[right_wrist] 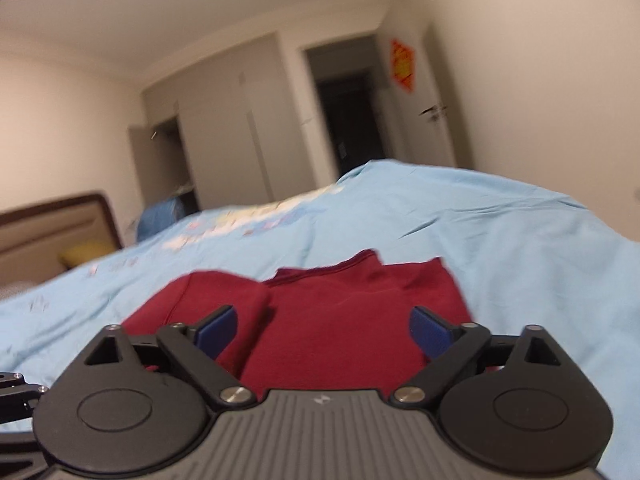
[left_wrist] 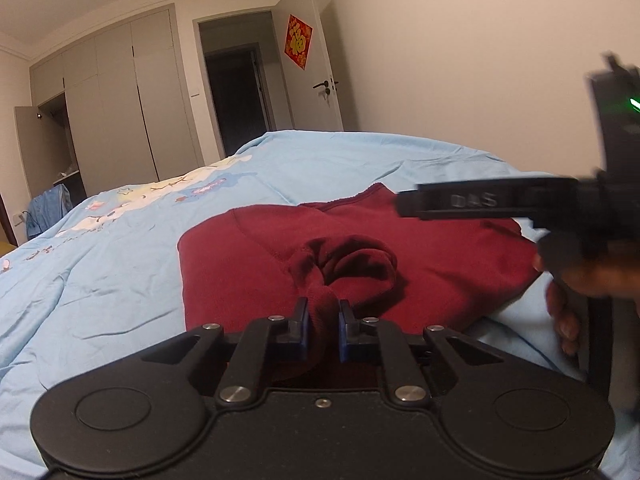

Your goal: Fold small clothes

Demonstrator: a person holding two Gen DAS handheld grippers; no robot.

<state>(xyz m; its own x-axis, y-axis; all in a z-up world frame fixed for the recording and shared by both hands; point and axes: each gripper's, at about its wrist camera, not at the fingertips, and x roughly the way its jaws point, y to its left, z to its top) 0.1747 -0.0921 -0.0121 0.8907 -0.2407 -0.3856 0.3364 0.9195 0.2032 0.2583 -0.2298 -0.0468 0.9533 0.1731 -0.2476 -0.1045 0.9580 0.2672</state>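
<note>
The left tongs (left_wrist: 323, 322) are pinching a bunched fold of the dark red garment (left_wrist: 256, 256), which is lying on the light blue bed cover (left_wrist: 120, 264) toward its near edge. The right tongs (right_wrist: 323, 330) are hanging spread wide above the cloth, gripping nothing. The risk, as I judge it: the thick twisted wad may be slipping free or dragging the layers beneath askew. The garment is looking soft, fleecy and partly folded, its neckline facing the far side.

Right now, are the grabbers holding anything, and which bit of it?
The left gripper pinches the dark red garment by a bunched-up fold of cloth. The right gripper holds nothing; its jaws are wide open.
</note>
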